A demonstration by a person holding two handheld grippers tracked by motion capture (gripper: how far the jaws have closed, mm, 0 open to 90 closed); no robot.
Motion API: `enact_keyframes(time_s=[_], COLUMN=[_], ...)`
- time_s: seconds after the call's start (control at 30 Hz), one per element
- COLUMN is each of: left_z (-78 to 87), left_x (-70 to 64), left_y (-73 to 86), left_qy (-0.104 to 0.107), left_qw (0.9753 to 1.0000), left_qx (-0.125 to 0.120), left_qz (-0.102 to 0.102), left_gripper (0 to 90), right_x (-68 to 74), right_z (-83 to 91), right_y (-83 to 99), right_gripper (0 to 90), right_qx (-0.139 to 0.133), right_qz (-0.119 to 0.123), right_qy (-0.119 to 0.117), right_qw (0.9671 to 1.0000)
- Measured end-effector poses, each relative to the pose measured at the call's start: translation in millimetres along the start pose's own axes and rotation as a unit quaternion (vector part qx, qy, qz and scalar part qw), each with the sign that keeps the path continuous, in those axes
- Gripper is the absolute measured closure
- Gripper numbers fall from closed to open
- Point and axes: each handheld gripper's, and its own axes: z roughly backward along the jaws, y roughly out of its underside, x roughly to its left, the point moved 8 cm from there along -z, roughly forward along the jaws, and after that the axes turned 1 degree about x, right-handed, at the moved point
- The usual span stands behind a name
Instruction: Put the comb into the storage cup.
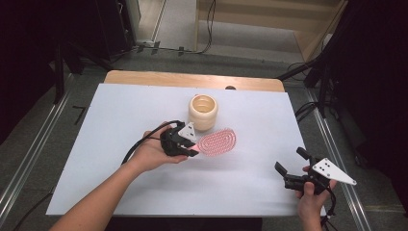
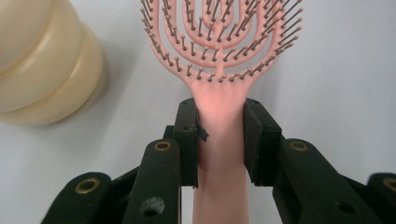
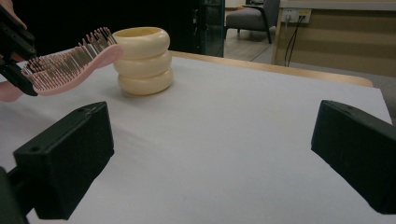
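You have the brush (image 1: 217, 142) pinched by its handle in your left gripper (image 1: 188, 150), lifted beside the cup (image 1: 203, 111) but not in it, while your right gripper (image 1: 291, 169) waits wide apart, holding nothing.

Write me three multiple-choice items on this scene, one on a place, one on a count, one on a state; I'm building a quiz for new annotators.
1. Where does the cream holder stand relative to the pink hairbrush?
A. Farther from the person, just behind the brush head
B. At the table's near edge
C. Under the right gripper

2. How many stacked rings make up the holder's body?
A. One
B. Three
C. Five

3. What state is the left gripper in?
A. Open above the brush
B. Shut on nothing
C. Shut on the brush handle

Answers:
1. A, since the high view shows the holder just beyond the brush head.
2. B, since the right gripper view shows three bulging rings.
3. C, since the left gripper view shows both fingers pressed on the handle, while the right gripper is open and holds nothing.
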Motion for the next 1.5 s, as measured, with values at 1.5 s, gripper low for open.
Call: enact_keyframes(time_s=[1.5], left_z=[33.7], left_x=[2.9], left_y=[10.1], left_qy=[-0.038], left_qw=[0.9882], left_qx=[-0.127], left_qz=[0.077], left_gripper=[70.0], right_x=[80.0], right_z=[-65.1], right_y=[-88.5], right_gripper=[0.0], right_qx=[0.012], right_qz=[-0.007], right_qy=[-0.1], right_qw=[0.9949])
